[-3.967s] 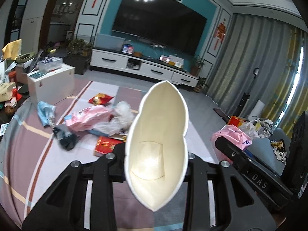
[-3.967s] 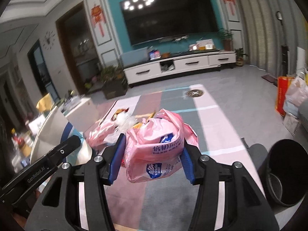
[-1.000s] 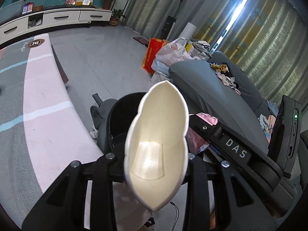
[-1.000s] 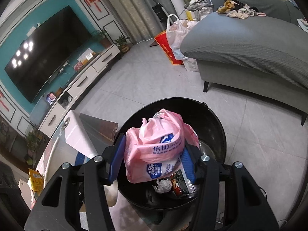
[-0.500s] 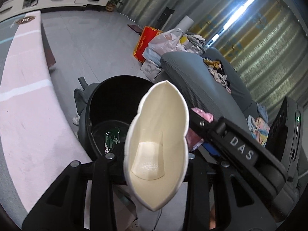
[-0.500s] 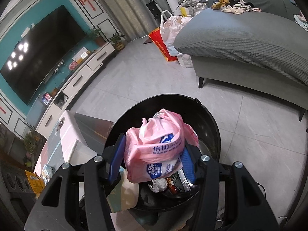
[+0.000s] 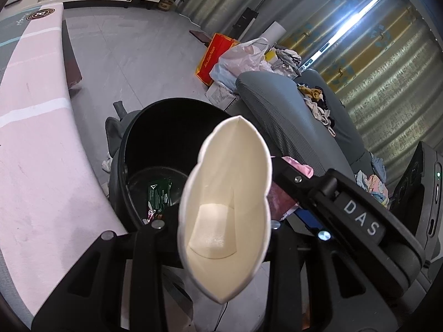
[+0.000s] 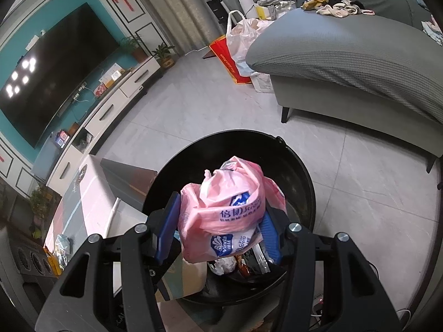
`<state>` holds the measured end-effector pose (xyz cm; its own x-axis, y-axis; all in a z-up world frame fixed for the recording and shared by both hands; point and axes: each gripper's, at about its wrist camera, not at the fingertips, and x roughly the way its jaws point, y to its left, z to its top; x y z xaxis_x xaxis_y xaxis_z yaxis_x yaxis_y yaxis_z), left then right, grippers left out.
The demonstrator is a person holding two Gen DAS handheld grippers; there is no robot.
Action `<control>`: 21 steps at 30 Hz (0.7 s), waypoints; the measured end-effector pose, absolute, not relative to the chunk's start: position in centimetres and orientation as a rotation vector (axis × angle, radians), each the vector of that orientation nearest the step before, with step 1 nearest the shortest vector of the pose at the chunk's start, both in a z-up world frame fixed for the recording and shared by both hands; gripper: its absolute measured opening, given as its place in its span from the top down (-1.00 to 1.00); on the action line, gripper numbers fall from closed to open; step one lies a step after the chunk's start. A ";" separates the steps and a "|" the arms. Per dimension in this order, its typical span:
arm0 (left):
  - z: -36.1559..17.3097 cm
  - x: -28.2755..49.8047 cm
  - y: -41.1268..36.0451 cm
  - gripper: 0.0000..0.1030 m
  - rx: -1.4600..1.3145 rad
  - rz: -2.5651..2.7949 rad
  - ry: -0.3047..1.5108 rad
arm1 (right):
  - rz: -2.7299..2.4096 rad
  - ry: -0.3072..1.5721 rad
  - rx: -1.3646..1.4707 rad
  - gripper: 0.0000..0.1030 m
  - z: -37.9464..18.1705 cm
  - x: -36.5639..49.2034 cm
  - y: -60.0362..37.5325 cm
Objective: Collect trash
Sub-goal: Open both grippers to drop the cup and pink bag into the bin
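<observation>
1. The left gripper (image 7: 218,225) clamped a squashed cream paper cup (image 7: 225,207), mouth toward the camera.
2. The black trash bin (image 7: 166,116) sat at 11 o'clock beyond the cup.
3. The right gripper (image 8: 220,228) squeezed a pink tissue-pack wrapper (image 8: 227,213) between blue pads (image 8: 167,227), directly above the bin's opening.

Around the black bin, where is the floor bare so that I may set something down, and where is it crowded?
Bare: the grey tiles between the black bin, the sofa and the TV cabinet. Crowded: by the sofa's end, where the red bag and white plastic bag stand, and above the bin, where the squashed paper cup and pink bag hang.
</observation>
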<state>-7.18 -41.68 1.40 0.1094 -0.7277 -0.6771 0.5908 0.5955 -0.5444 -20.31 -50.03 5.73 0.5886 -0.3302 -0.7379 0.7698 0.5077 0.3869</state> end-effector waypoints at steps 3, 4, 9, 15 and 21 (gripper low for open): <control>1.3 -7.3 -41.9 0.34 -0.142 -0.975 1.093 | -0.718 0.657 0.778 -0.06 5.5 -20.1 -50.1; 1.2 -7.4 -42.1 0.34 -0.139 -0.974 1.093 | -0.718 0.660 0.779 -0.06 5.4 -20.1 -50.1; 1.0 -7.5 -42.1 0.34 -0.144 -0.973 1.105 | -0.722 0.668 0.782 -0.06 5.2 -20.0 -50.2; 1.0 -7.7 -42.2 0.34 -0.134 -0.987 1.108 | -0.724 0.674 0.785 -0.06 5.1 -19.8 -50.4; 1.0 -7.7 -42.3 0.08 -0.129 -0.974 1.110 | -0.718 0.665 0.807 -0.13 5.1 -20.1 -50.5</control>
